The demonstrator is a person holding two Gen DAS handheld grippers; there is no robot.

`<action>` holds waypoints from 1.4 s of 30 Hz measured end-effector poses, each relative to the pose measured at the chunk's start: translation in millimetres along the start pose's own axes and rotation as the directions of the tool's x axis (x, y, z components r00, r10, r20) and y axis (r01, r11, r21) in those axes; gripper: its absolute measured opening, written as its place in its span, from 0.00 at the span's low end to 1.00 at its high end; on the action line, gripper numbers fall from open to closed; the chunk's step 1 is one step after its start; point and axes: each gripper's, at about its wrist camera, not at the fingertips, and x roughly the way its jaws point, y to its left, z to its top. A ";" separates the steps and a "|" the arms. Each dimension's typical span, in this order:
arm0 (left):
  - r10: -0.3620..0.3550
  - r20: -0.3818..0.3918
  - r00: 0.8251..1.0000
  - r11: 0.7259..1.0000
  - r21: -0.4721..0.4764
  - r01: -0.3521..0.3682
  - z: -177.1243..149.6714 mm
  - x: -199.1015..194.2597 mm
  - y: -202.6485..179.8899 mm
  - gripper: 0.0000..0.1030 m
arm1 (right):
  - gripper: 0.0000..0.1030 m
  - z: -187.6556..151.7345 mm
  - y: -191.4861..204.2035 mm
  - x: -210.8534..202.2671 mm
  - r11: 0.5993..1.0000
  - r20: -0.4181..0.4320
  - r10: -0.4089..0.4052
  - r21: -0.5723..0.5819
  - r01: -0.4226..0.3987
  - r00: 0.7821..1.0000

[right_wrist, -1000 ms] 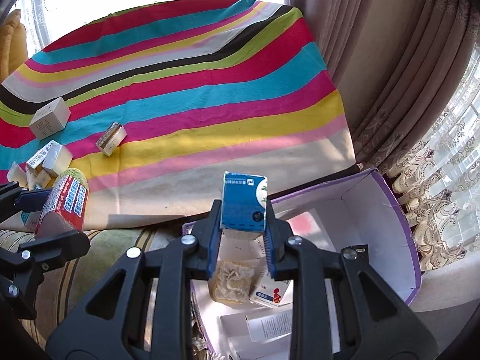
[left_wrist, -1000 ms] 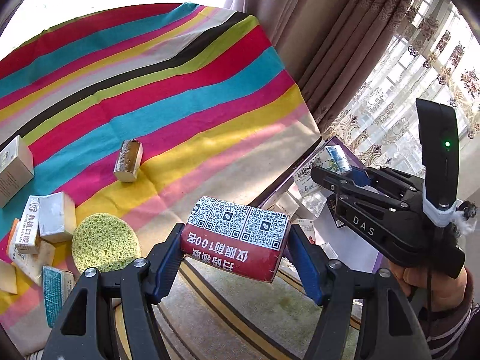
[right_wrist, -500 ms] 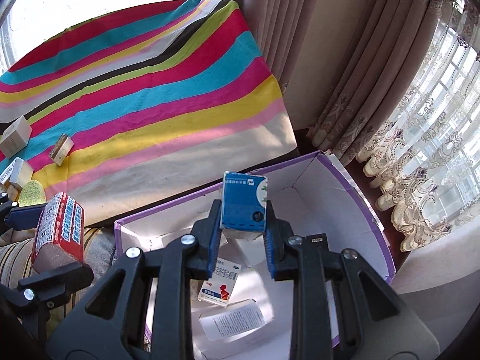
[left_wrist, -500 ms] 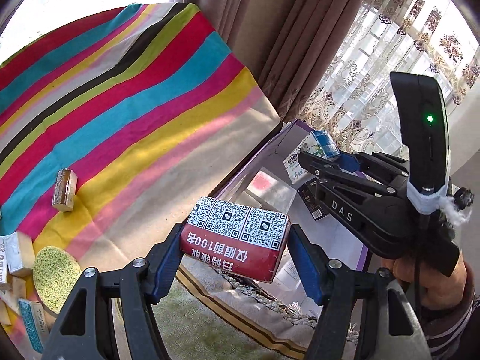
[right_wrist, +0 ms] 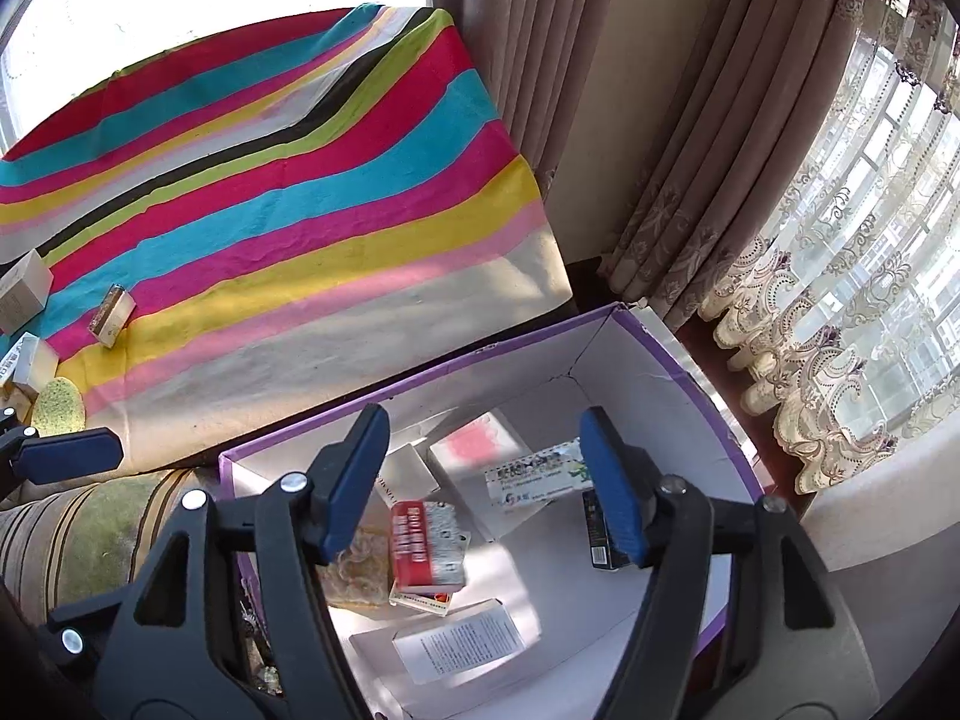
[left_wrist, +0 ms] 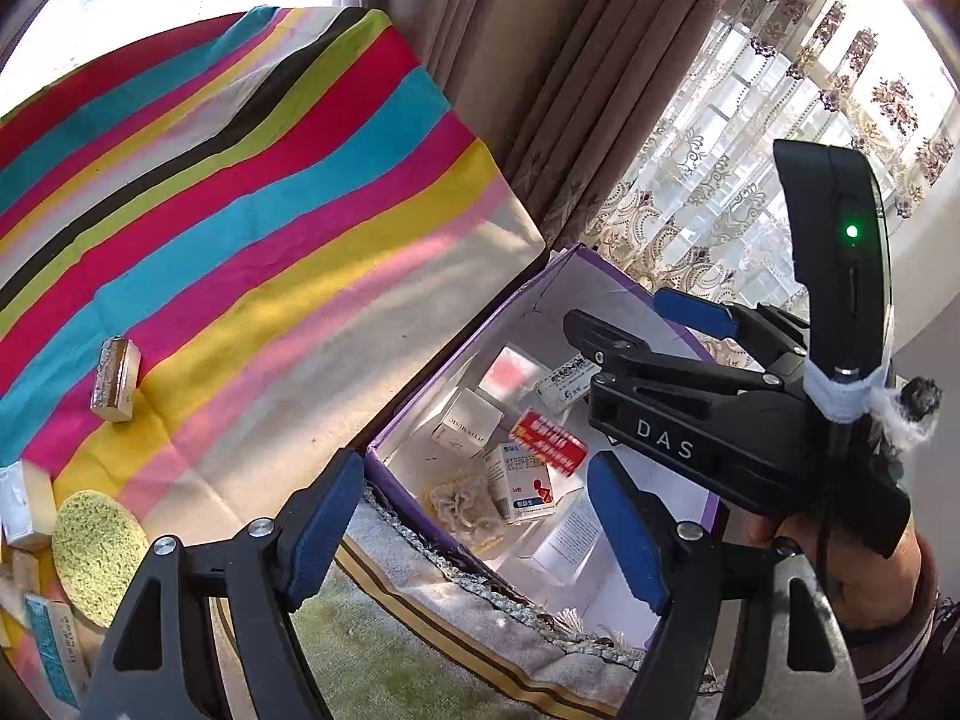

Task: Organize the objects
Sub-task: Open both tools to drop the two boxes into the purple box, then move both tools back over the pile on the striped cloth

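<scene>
A purple-edged white box [left_wrist: 456, 354] [right_wrist: 690, 360] stands beside the striped cloth and holds several small packages. My left gripper [left_wrist: 474, 516] is open and empty above its near edge. The red QR-code pack [left_wrist: 549, 432] [right_wrist: 426, 540] is blurred, in the box above the other packages. My right gripper [right_wrist: 486, 480] is open and empty over the box; it shows in the left wrist view [left_wrist: 636, 318]. A blue-and-white carton [right_wrist: 534, 471] lies on the box floor.
The striped cloth [left_wrist: 240, 210] carries a small brown-topped box [left_wrist: 114, 378], a green round sponge [left_wrist: 96, 546] and several cartons at the left edge [left_wrist: 24, 504]. Curtains [right_wrist: 690, 120] hang behind the box. A striped cushion [left_wrist: 420, 648] lies below the box.
Both grippers moved right over the box and opened. The red QR pack left my left gripper and the blue carton left my right gripper; both are now in the box.
</scene>
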 end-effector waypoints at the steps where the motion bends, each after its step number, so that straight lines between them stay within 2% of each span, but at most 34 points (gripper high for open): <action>1: 0.003 0.005 1.000 1.000 -0.006 -0.003 -0.2 -1.9 2.4 0.76 | 0.69 0.2 0.9 0.0 1.000 -0.002 0.003 0.000 -0.003 1.000; 15: 0.046 0.108 0.993 0.992 -0.124 -0.032 -10.7 -40.4 44.1 0.76 | 0.71 5.4 32.0 -14.9 0.998 0.012 0.046 -0.053 -0.045 0.999; 24: 0.080 0.148 0.986 0.976 -0.212 -0.047 -30.8 -64.7 78.0 0.76 | 0.74 8.7 54.0 -25.4 0.993 0.023 0.074 -0.091 -0.071 0.997; 32: 0.126 0.196 0.972 0.955 -0.289 -0.066 -52.9 -94.9 109.5 0.76 | 0.75 11.4 76.9 -34.6 0.987 0.025 0.098 -0.129 -0.094 0.995; 42: 0.229 0.217 0.949 0.900 -0.419 -0.121 -94.1 -136.1 162.7 0.76 | 0.76 9.4 124.1 -40.1 0.962 -0.001 0.194 -0.195 -0.190 0.981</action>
